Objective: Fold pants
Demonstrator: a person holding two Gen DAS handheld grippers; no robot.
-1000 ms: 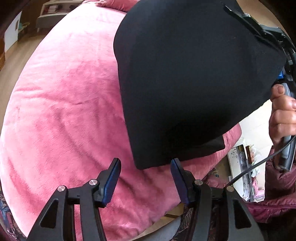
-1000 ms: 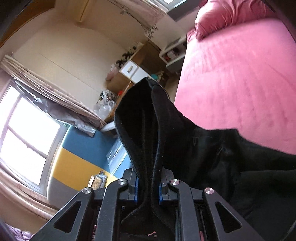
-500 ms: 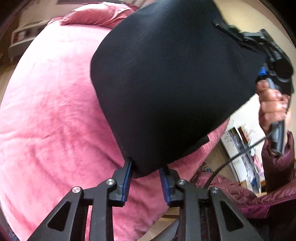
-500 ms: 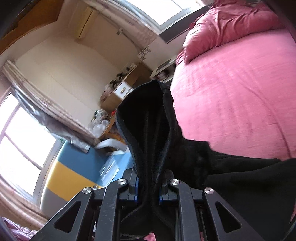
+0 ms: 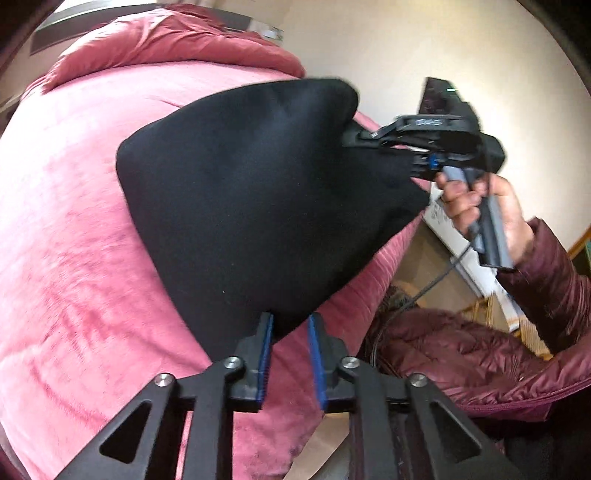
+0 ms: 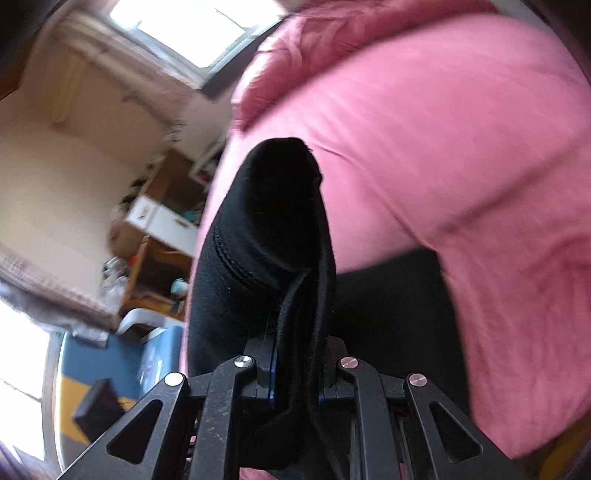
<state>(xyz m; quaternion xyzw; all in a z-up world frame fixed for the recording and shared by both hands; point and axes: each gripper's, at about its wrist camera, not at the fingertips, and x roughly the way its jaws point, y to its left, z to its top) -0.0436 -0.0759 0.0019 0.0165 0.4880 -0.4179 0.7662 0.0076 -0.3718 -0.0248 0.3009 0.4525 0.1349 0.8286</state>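
Pink plush fabric of the wide bedspread (image 5: 74, 221) filled the left of the left wrist view, rising to a rumpled crimson pillow (image 5: 177, 40) at the top. Over it hung the black, soft-knit folded pants (image 5: 251, 199), stretched between both tools above the bed. The left gripper (image 5: 290, 332) stood at the bottom centre, its blue-padded jaws drawn close on the lowest corner of the pants, though a narrow gap showed on the right pad's side. To the right, the right gripper (image 5: 354, 138) bit into the cloth's upper corner; pale lettering on its black body was too blurred to read. A bare right hand (image 5: 476, 210) in a maroon quilted sleeve (image 5: 546, 273) gripped its handle, a cable trailing below. In the right wrist view, motion blur smeared a bright window (image 6: 192, 33) and a wooden shelf unit (image 6: 159, 225) at left. At the centre the right gripper (image 6: 295, 369) had its jaws clamped on a bunched hem of pants (image 6: 273, 229), which hid the pads; the bedspread (image 6: 443, 147) lay to the right.
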